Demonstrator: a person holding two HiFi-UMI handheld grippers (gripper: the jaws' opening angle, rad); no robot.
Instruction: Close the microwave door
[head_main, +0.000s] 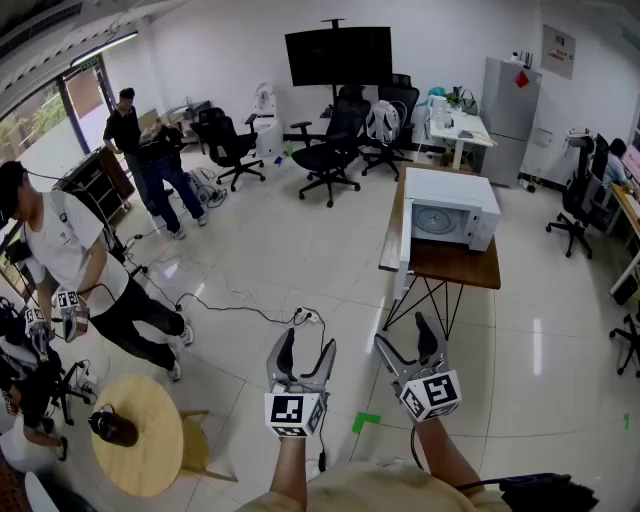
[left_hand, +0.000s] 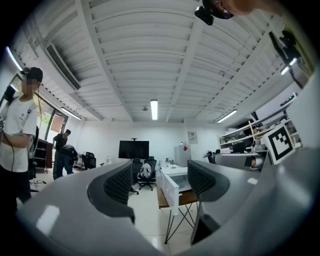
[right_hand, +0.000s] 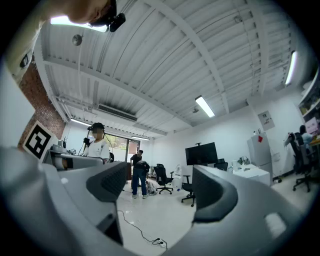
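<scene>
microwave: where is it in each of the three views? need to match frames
Head view: microwave right of centre, on the wooden table, door swung open.
Left gripper view: microwave just below centre, door open toward the camera.
Right gripper view: right of centre, only a white top shows, probably it; the rest is hidden.
Shared landmark: black screen on the far wall.

Black chairs (head_main: 330, 150) cluster under the screen (head_main: 338, 56); a fridge (head_main: 508, 105) stands right of it; far lower left, a round table (head_main: 150, 465) bears a dark thing (head_main: 112, 428), maybe a headset.
</scene>
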